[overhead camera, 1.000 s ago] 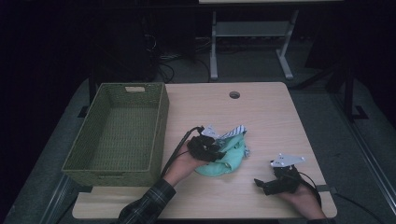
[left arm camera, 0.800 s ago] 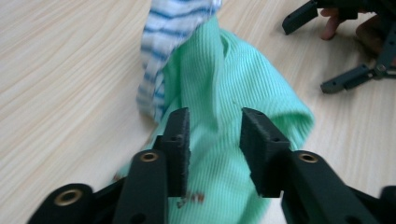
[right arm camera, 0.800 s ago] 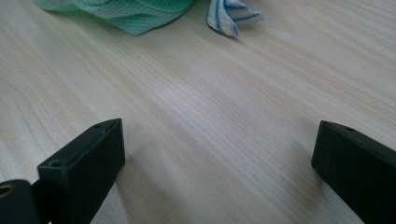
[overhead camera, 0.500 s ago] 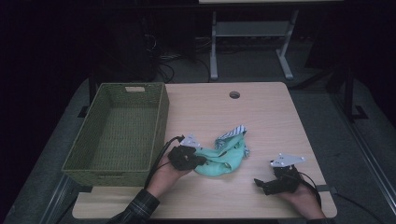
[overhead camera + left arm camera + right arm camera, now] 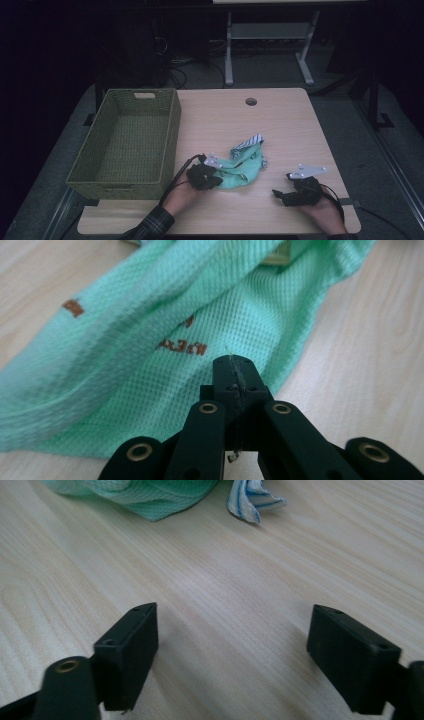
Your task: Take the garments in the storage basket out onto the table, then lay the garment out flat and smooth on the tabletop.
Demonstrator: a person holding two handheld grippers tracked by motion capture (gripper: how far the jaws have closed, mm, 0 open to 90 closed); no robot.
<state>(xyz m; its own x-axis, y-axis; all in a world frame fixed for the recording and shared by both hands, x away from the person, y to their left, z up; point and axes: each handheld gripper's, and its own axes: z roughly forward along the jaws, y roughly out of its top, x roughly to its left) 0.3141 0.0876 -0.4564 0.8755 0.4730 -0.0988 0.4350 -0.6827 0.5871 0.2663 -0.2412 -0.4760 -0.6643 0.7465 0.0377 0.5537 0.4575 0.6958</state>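
Note:
A mint-green cloth [image 5: 245, 170] with small brown lettering lies crumpled on the wooden table [image 5: 225, 120]. A blue-and-white striped cloth [image 5: 248, 144] sits against its far end. My left gripper [image 5: 218, 177] is low at the green cloth's left end, its jaws pressed together. In the left gripper view the closed tips of the left gripper [image 5: 235, 365] stand over the green weave [image 5: 150, 340], and no fold of it shows between the pads. My right gripper [image 5: 278, 194] rests near the front right, apart from the cloths. Its jaws [image 5: 230, 645] are open; they have just been closing a little, with bare wood between them.
A woven green basket [image 5: 172, 135] stands at the table's left, close beside the left hand. A round cable hole [image 5: 251, 101] is near the far edge. Beyond the table are a white stand [image 5: 265, 35] and dark floor.
The left gripper has moved left and down toward the person, from over the cloth pile to its left end. The right gripper has stayed where it was.

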